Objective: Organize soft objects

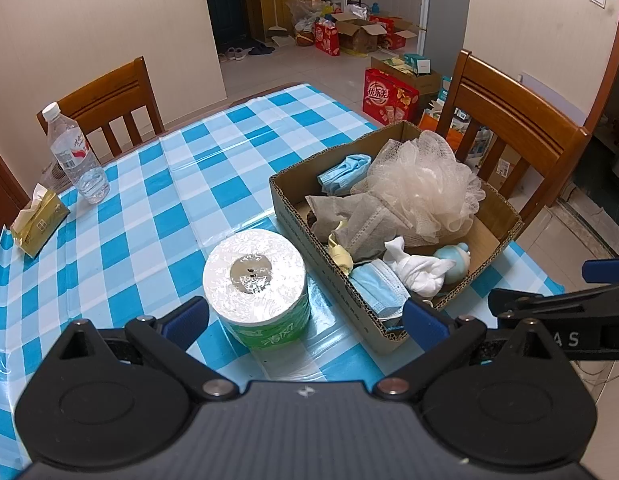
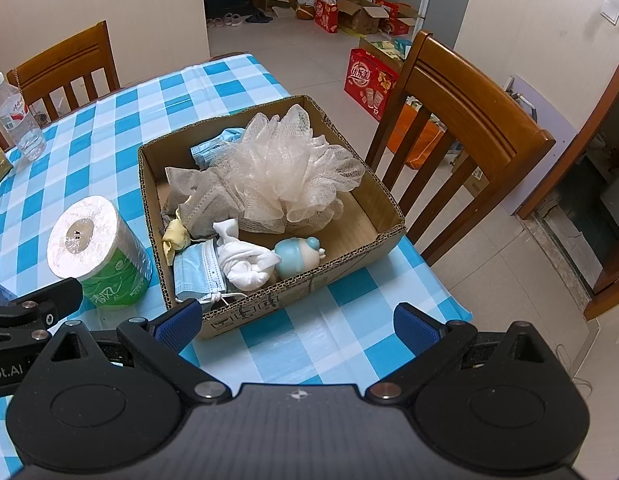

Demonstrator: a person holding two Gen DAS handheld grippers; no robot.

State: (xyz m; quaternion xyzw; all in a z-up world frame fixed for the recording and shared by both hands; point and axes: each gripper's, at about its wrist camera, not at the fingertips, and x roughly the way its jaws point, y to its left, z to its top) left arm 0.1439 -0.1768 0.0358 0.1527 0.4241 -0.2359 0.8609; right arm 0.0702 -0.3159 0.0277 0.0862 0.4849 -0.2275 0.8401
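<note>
A cardboard box (image 1: 293, 216) (image 2: 309, 282) sits on the checked table and holds soft things: a pale mesh bath pouf (image 1: 425, 184) (image 2: 293, 168), grey masks (image 1: 357, 216) (image 2: 201, 200), blue masks (image 1: 379, 286) (image 2: 195, 270), a white sock bundle (image 1: 417, 270) (image 2: 245, 264), a yellow cloth (image 1: 341, 256) (image 2: 176, 238) and a small blue toy (image 1: 457, 258) (image 2: 299, 256). A wrapped toilet paper roll (image 1: 257, 280) (image 2: 99, 252) stands left of the box. My left gripper (image 1: 305, 320) is open and empty, just behind the roll. My right gripper (image 2: 297, 324) is open and empty, before the box's near wall.
A water bottle (image 1: 75, 156) (image 2: 17, 118) and a gold tissue pack (image 1: 39, 220) stand at the table's far left. Wooden chairs stand behind the table (image 1: 113, 100) and at its right (image 1: 513, 128) (image 2: 469, 120). The right gripper's arm (image 1: 569, 312) shows beside the box.
</note>
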